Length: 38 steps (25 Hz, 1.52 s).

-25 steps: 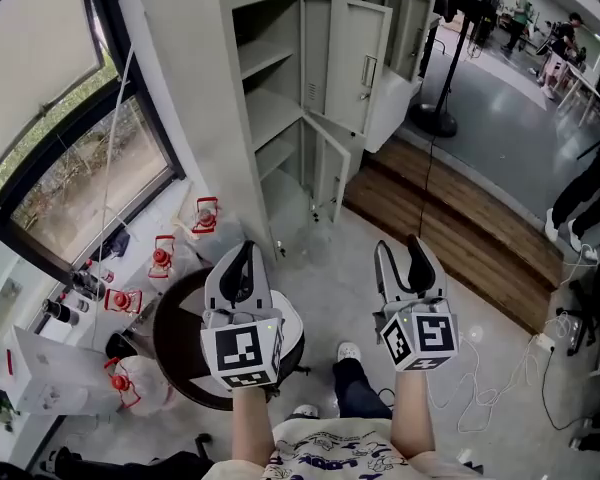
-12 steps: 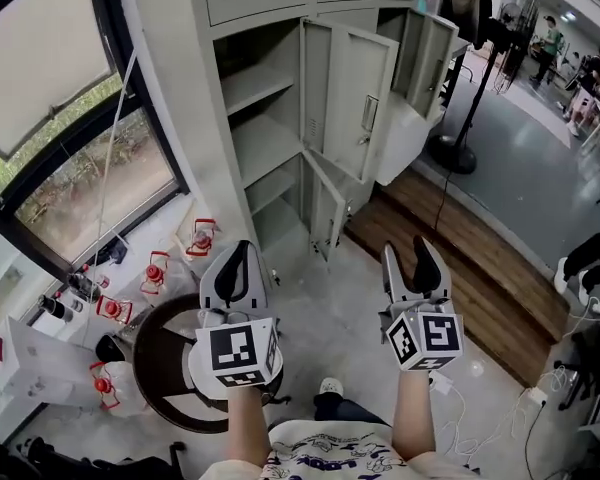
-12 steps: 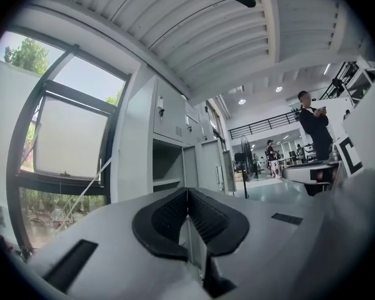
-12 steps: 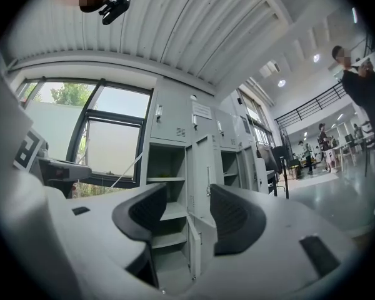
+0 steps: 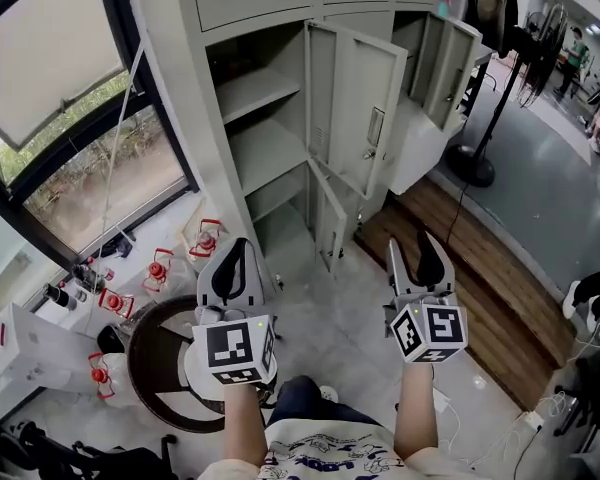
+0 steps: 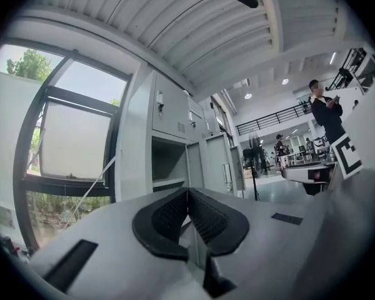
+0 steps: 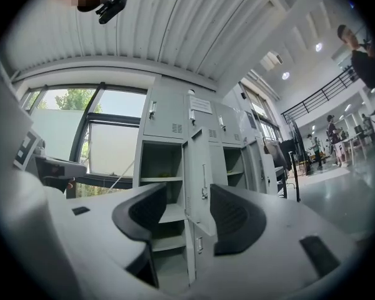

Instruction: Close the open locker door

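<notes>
Grey metal lockers (image 5: 180, 88) stand ahead with several doors open. The tall upper door (image 5: 368, 108) swings out to the right, and a small lower door (image 5: 330, 218) hangs open beneath it. Another door (image 5: 446, 63) is open farther right. My left gripper (image 5: 240, 253) is held short of the lockers with its jaws shut and empty. My right gripper (image 5: 417, 250) is level with it, open, with nothing between its fingers. In the right gripper view the open upper door (image 7: 200, 174) shows between the jaws of the right gripper (image 7: 189, 200). The left gripper (image 6: 187, 194) points at the locker shelves (image 6: 169, 181).
A dark round stool (image 5: 165, 358) sits below my left gripper. Red-capped bottles (image 5: 160, 268) line the floor under the window (image 5: 90, 158). A fan stand (image 5: 477, 163) and a raised wooden floor strip (image 5: 480, 268) lie right. Cables (image 5: 525, 418) trail at bottom right.
The lockers have come nearer and now sit lower in the head view, as the person moved towards them. Both grippers hold the same pose and jaw state.
</notes>
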Available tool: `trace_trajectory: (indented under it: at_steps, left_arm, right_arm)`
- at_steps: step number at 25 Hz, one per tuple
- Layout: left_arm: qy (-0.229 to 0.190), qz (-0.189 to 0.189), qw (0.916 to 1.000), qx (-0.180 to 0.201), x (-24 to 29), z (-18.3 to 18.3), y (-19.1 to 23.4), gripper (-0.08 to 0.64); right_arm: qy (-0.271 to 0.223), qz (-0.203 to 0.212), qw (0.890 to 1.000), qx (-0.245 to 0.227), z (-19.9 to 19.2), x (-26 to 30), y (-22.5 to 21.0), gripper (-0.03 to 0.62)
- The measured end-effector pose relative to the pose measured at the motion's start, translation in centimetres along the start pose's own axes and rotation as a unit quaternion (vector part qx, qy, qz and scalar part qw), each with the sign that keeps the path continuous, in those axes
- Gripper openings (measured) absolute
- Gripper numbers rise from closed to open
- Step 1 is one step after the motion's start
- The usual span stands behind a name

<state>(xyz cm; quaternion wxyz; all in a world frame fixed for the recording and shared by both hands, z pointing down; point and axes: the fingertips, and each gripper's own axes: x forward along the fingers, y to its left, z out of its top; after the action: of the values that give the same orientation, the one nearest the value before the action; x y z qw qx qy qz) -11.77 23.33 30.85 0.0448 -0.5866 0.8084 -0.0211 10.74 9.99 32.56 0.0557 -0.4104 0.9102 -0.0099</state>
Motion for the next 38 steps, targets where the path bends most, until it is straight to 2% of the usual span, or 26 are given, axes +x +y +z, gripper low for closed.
trace_trajectory:
  at_steps: [9,13,28,38]
  left_arm:
    - [0.013,0.017,0.9998,0.005,2.5,-0.9,1.4,0.004]
    - [0.017,0.019,0.9997,0.003,4.8,-1.9,2.4,0.003]
    - [0.006,-0.019,0.9998,0.003,17.0,-2.4,3.9,0.003]
    - [0.009,-0.034,0.9994,0.006,21.4,-3.0,4.4,0.003]
  right_arm:
    - [0.013,0.005,1.000,-0.005,-1.3,3.8,-1.4,0.218]
    - [0.018,0.002,1.000,-0.009,-2.3,6.3,-2.0,0.184]
    - [0.043,0.001,0.999,-0.002,-5.7,18.1,-4.9,0.184]
    - [0.065,0.010,0.998,0.009,-8.0,22.6,-6.5,0.184]
